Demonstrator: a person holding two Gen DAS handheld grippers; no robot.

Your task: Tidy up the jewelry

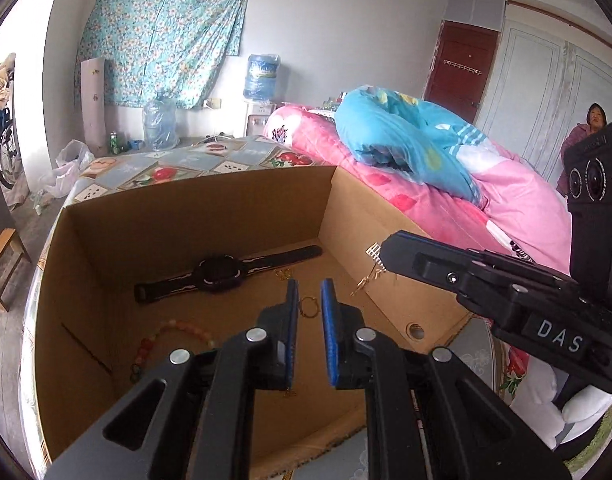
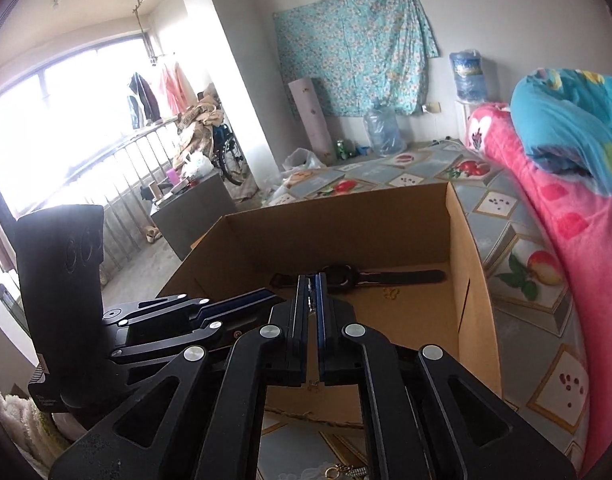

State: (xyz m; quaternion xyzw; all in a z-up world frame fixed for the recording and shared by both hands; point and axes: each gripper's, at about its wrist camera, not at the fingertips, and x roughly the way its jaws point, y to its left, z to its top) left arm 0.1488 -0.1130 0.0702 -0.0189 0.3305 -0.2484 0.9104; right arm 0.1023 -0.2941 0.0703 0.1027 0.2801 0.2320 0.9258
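Note:
An open cardboard box (image 1: 186,200) (image 2: 346,220) sits on a patterned cloth. On its floor lie a black watch (image 1: 222,272) (image 2: 346,274), a bead bracelet (image 1: 154,344), a gold ring (image 1: 308,306) and a small gold chain (image 1: 282,274) (image 2: 390,293). My left gripper (image 1: 310,300) (image 2: 272,294) hovers over the box, open by a narrow gap, and nothing is between its blue pads. My right gripper (image 1: 384,254) (image 2: 312,294) is shut on a thin gold dangling ornament (image 1: 370,270), which hangs over the box's right wall.
More gold pieces (image 2: 342,470) lie on the cloth in front of the box. A bed piled with a pink quilt (image 1: 506,200) and a blue quilt (image 2: 566,120) runs along the right. A person (image 1: 586,136) stands at the far right. Water bottles stand by the far wall.

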